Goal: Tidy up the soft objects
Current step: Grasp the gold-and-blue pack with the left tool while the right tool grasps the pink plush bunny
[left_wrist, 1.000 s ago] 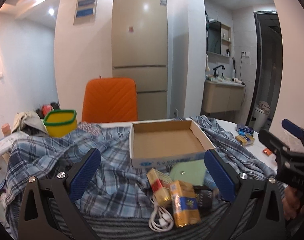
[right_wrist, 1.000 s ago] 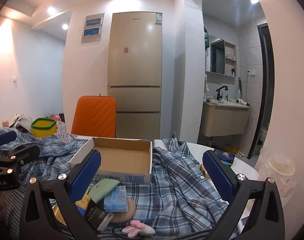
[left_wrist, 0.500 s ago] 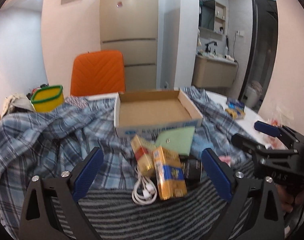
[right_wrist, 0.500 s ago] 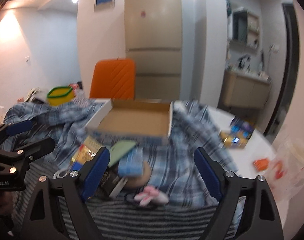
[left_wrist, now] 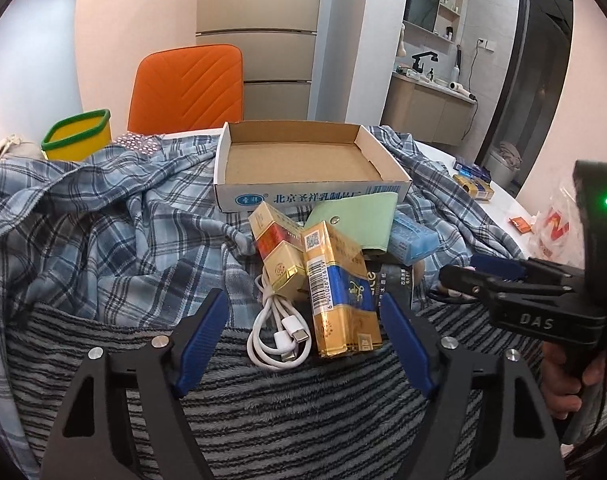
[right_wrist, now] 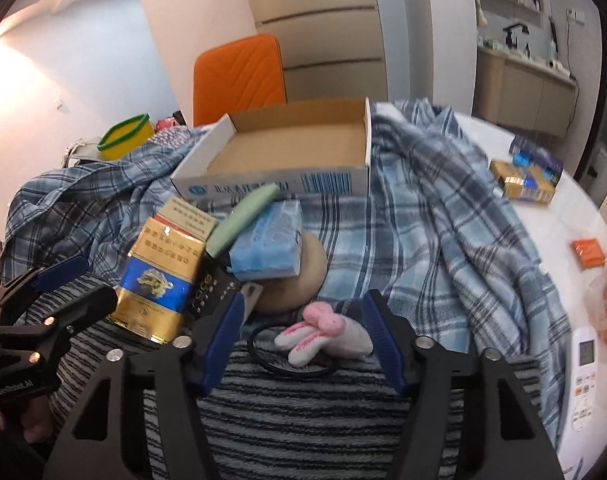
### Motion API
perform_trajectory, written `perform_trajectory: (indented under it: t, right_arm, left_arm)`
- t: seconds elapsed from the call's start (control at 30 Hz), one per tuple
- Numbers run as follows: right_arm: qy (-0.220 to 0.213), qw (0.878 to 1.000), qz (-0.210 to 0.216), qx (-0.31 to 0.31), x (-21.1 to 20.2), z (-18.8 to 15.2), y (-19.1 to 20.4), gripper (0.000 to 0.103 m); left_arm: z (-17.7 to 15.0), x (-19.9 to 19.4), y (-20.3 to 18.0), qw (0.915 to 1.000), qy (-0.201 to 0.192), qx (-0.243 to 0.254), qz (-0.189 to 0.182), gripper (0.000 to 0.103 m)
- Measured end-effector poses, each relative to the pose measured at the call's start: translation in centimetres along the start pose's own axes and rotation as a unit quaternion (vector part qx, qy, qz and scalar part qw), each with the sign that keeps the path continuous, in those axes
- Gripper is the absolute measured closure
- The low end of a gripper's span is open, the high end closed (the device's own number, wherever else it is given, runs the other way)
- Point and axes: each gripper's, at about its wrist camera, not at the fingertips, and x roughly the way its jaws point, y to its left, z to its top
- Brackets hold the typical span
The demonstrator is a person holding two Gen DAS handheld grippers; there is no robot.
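Observation:
An open cardboard box point(left_wrist: 303, 160) sits on a blue plaid shirt point(left_wrist: 103, 216). In front of it lies a pile: a gold-and-blue packet point(left_wrist: 339, 292), a red-gold packet point(left_wrist: 277, 248), a white cable point(left_wrist: 279, 332), a green pouch point(left_wrist: 359, 220) and a blue tissue pack point(right_wrist: 269, 244). My left gripper point(left_wrist: 303, 328) is open, its fingers either side of the cable and gold packet. My right gripper point(right_wrist: 303, 336) is open around a pink-and-white bunny hair tie point(right_wrist: 323, 334) on a grey striped cloth point(right_wrist: 303, 420).
An orange chair point(left_wrist: 187, 84) and a yellow-green tub point(left_wrist: 77, 140) stand behind the table. Packets point(right_wrist: 527, 180), an orange sachet point(right_wrist: 589, 252), a plastic bag point(left_wrist: 555, 228) and a white remote point(right_wrist: 585, 364) lie on the white table at the right.
Both grippers have moved down and forward toward the pile and narrowed. The left now brackets the cable and gold packet; the right now brackets the bunny hair tie.

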Motion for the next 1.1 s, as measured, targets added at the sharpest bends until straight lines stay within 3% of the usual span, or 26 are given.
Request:
perform_trajectory:
  t: [0.33, 0.37, 0.43, 0.57, 0.63, 0.93, 1.1]
  right_arm:
    - [0.055, 0.998, -0.035, 0.017, 2.1, -0.6, -0.9, 0.045]
    - [0.051, 0.998, -0.036, 0.019, 2.0, -0.6, -1.1, 0.047]
    - [0.040, 0.998, -0.042, 0.025, 1.5, -0.6, -1.3, 0.061]
    - [0.036, 0.998, -0.043, 0.033, 1.2, -0.7, -1.7, 0.070]
    - [0.023, 0.998, -0.044, 0.040, 0.7, -0.7, -1.8, 0.075]
    - [-0.086, 0.994, -0.071, 0.011, -3.6, 0.2, -0.4, 0.076]
    - [-0.101, 0.993, -0.064, 0.005, -4.0, 0.3, 0.3, 0.076]
  left_arm:
    - [-0.3, 0.0, -0.3, 0.9998, 0.004, 0.013, -0.014, 0.039]
    - [-0.3, 0.0, -0.4, 0.9998, 0.004, 0.016, -0.015, 0.040]
    - [-0.3, 0.0, -0.5, 0.9997, 0.006, 0.019, -0.016, 0.042]
    - [0.2, 0.1, -0.6, 0.9994, 0.009, 0.027, -0.018, 0.058]
    - [0.7, 0.0, -0.6, 0.9993, 0.006, 0.031, -0.021, 0.061]
    - [3.1, 1.1, 0.2, 0.9966, 0.021, 0.001, -0.079, 0.073]
    - [2.6, 1.4, -0.1, 0.9965, 0.049, -0.003, -0.069, 0.073]
